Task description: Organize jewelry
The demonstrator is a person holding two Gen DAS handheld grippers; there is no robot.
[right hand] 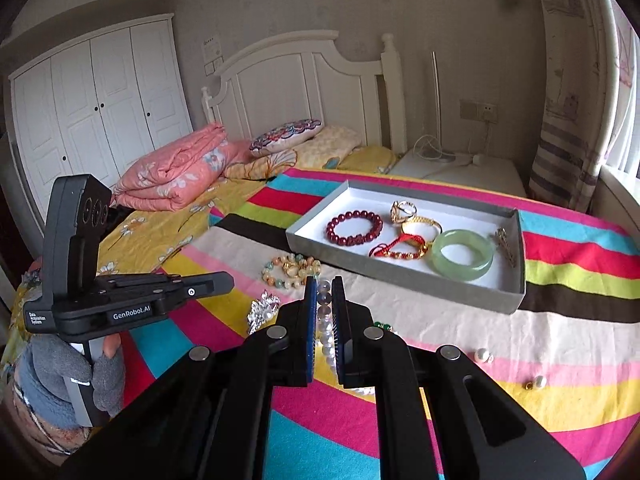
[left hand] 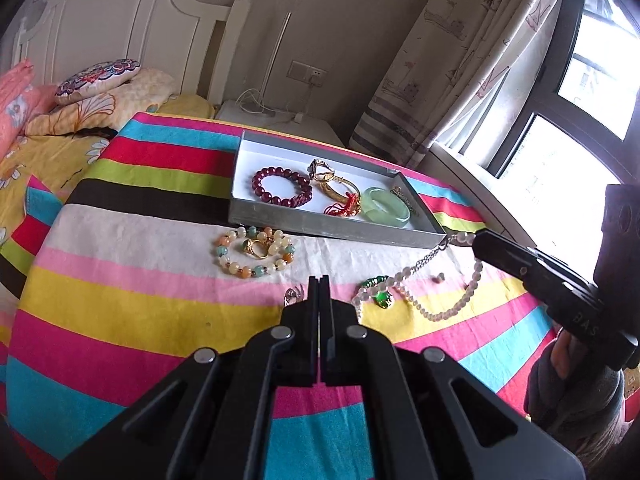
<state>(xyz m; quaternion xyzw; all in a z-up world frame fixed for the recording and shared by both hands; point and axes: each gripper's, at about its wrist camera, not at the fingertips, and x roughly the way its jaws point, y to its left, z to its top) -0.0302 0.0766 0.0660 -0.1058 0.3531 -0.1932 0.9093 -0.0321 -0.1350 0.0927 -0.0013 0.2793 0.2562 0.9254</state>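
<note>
My right gripper (right hand: 324, 285) is shut on a pearl necklace (right hand: 325, 314), whose beads run between the two fingers. In the left wrist view the right gripper (left hand: 478, 240) holds one end of the pearl necklace (left hand: 394, 278) lifted near the tray's corner, and the rest trails in a loop on the cloth. The grey tray (left hand: 336, 229) (right hand: 400, 282) holds a dark red bead bracelet (left hand: 282, 191), gold pieces, a red cord bracelet and a green jade bangle (right hand: 462, 254). My left gripper (left hand: 319, 280) (right hand: 230, 280) is shut and holds nothing, above a silver brooch (right hand: 262, 311).
On the striped cloth lie a pastel bead bracelet (left hand: 256, 255) around a gold ring, a green pendant (left hand: 382, 301) and two loose pearl earrings (right hand: 484, 356). Bedding and a headboard stand behind, a curtain and window to the right. A gloved hand (right hand: 100, 376) grips the left handle.
</note>
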